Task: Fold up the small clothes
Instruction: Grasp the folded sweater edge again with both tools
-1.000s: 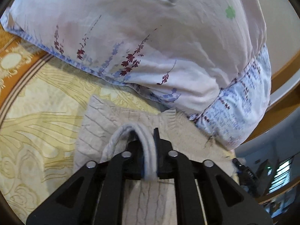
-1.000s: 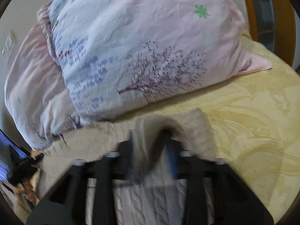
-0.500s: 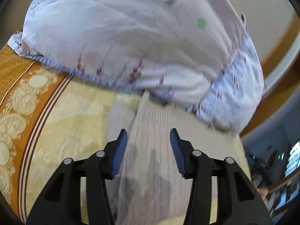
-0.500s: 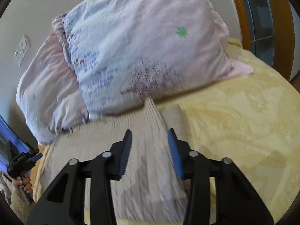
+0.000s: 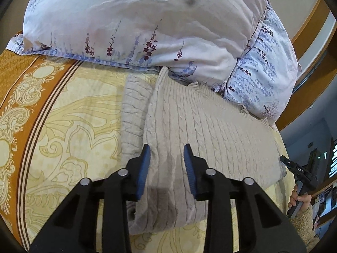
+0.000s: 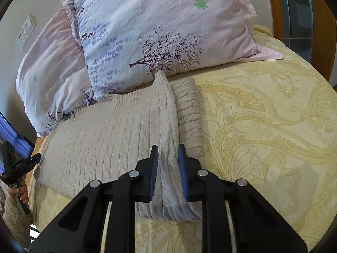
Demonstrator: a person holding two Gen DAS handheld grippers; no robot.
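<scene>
A beige cable-knit sweater (image 5: 210, 126) lies folded flat on the yellow bedspread, with a narrower folded strip along one side. In the left wrist view my left gripper (image 5: 166, 149) hovers over the sweater's near left end. Its jaws are closing, with knit below the gap and no pad pressing on it. In the right wrist view the sweater (image 6: 105, 130) stretches off to the left. My right gripper (image 6: 168, 149) is over its right end, jaws closing around the folded edge, with a gap still showing on both sides.
Two flowered pillows (image 5: 147, 21) (image 6: 158, 27) lie right behind the sweater and touch its far edge. A hand holding a black device (image 5: 299, 175) (image 6: 16, 166) shows at the bed's side. An orange border (image 5: 31, 97) runs along the bedspread. Wooden frame (image 6: 276, 10) at far right.
A second ago each gripper held up a fold of the sweater. Both have let go and drawn back. The sweater now lies flat, and both pairs of jaws have narrowed since half a second ago.
</scene>
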